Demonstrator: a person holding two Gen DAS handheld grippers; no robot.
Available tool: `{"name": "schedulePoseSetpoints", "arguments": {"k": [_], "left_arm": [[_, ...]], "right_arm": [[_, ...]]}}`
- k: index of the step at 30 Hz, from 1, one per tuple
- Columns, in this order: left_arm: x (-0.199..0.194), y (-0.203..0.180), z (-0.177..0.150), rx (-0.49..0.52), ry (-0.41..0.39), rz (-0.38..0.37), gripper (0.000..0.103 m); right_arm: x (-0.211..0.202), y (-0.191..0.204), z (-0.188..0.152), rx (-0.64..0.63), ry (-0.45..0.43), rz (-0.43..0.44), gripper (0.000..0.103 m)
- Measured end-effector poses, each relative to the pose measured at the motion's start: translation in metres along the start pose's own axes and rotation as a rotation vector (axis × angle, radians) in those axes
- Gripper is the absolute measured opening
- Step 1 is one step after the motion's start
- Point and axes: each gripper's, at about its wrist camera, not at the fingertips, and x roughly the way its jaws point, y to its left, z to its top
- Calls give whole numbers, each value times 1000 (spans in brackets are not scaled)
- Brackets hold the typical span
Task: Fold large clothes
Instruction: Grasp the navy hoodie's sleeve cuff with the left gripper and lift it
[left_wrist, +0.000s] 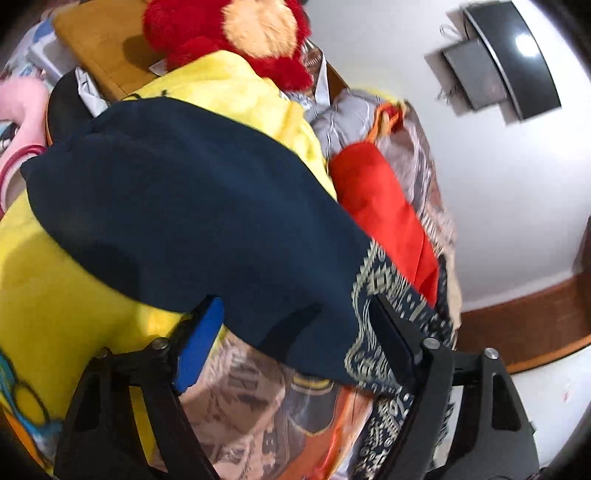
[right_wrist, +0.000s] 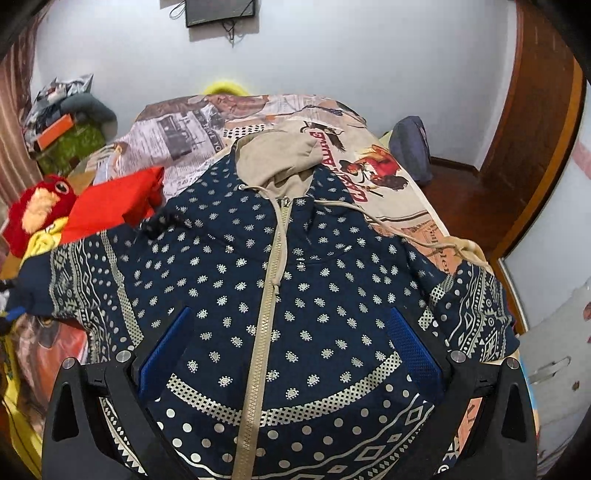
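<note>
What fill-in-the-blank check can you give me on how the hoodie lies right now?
1. The navy patterned hoodie lies spread on the bed with its zipper facing ____.
2. Its hood is ____ in colour.
3. The jaws of the right gripper stand ____ above the hoodie's front.
4. The sleeve lies between the fingers of the ____ gripper.

Missing words: up; beige; open; left
</note>
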Motion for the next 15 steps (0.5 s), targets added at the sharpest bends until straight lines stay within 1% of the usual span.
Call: {"name": "schedulePoseSetpoints", "arguments": {"k": [1,2,3,5,7,11,13,15], "left_arm": [[-1,2,3,-6,-13,6,66],[-2,3,6,-10,-20,13,61],[-1,4,8,-16,-20,16,59],[-2,7,10,-58,-5,7,58],[-8,9,7,-71,2,1,58],[-23,10,-3,-31,14,46,58],[-26,11,-6,-4,21,84,58],[-27,13,-5,15,21,101,58]], "right_arm": [[1,2,0,-8,0,-4,103],[1,5,1,-20,1,-9,103],[2,7,1,-28,2,-11,103],[1,11,2,-48,2,-16,103],[-3,15,3,-60,-6,-19,103],[-11,18,2,-60,-26,-9,103],[-13,22,1,-60,-24,-7,103],[-14,24,0,-63,-22,-4,103]]}}
